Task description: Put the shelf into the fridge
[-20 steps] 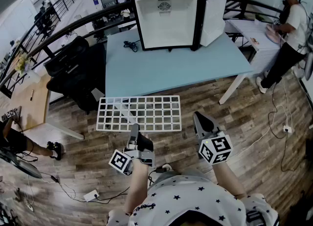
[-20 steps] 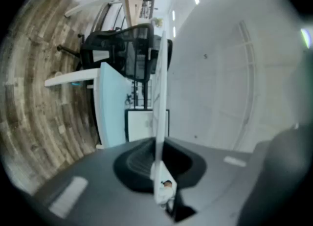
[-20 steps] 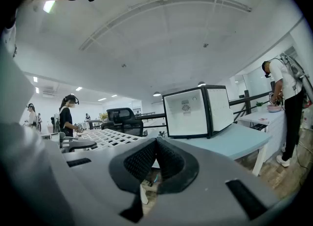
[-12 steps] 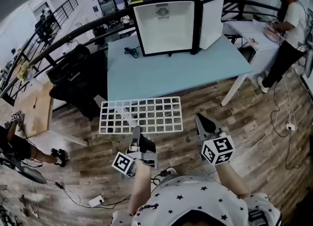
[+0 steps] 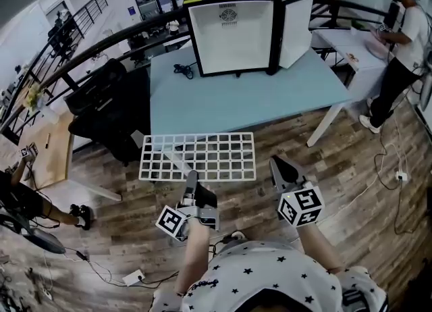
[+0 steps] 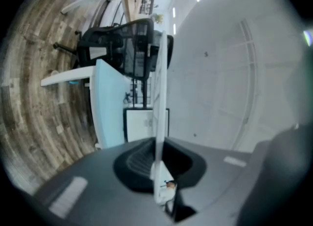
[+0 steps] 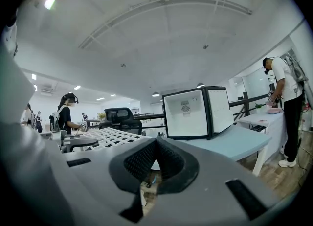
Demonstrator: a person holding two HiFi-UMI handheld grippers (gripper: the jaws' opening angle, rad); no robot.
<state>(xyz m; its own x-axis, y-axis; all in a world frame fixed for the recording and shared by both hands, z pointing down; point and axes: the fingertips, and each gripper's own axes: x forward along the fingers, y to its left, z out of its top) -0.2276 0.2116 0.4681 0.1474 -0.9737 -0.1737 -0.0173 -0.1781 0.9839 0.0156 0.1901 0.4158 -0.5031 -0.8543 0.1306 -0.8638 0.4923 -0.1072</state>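
- Head view: the left claw (image 5: 191, 177) pinches the near long edge of the white wire shelf (image 5: 198, 157). The shelf is held flat over the floor, short of the blue tabletop (image 5: 243, 98), with its long axis running left to right. The right claw (image 5: 276, 164) is pressed together and empty, near the shelf's right end. The open fridge (image 5: 233, 30) stands straight ahead, at the tabletop's far side.
- Left gripper view: the left claw (image 6: 159, 164) clamps the shelf (image 6: 160, 98), which is seen edge-on with the fridge (image 6: 139, 124) in line beyond it.
- Right gripper view: the right claw (image 7: 156, 144) is closed on nothing. The shelf (image 7: 110, 137) lies to its left and the fridge (image 7: 195, 112) ahead, so the carry likely goes forward on the left hand alone.
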